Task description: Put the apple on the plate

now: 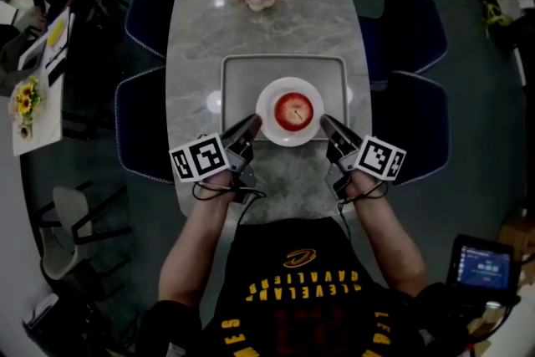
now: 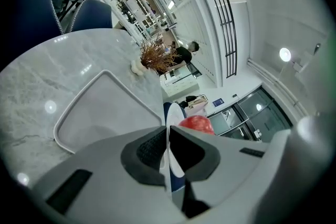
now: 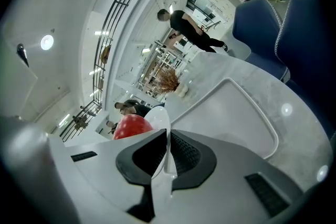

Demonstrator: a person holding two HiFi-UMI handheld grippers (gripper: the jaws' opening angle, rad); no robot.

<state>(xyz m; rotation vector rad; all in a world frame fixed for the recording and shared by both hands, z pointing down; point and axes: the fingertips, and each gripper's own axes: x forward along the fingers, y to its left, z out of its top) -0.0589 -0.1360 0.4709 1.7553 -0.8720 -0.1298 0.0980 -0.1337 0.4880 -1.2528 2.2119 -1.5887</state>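
So the apple [image 1: 293,108] is already sitting in the middle of the white plate [image 1: 269,99]. The plate hangs over the near edge of the grey tray [image 1: 238,79], between your two tools. Your left tool [image 1: 253,124] is clamped on the plate's rim on the tray's left side. Your right tool [image 1: 324,123] is pinched on the opposite rim on the tray's right side. Both gripper views show the thin white rim squeezed edge-on between the dark pads, with the red apple peeking up behind it.

From here it looks like you're carrying the plate rather than resting it, so the whole job is really about keeping that apple from rolling:

- Move both hands as one. If one tool gets higher than the other, the plate tilts and a round apple will head for the low side.
- Don't pull the tools apart or push them together. You've only got a thin bite on a smooth rim, and it could slip out.
- Go slow, no sudden stops.
- When you set it down, land it flat, on the tray or on the marble bench [image 1: 201,29] beside the tray. Only let go once the plate's weight is fully down.
- Open both tools together and back straight out, away from the tray.
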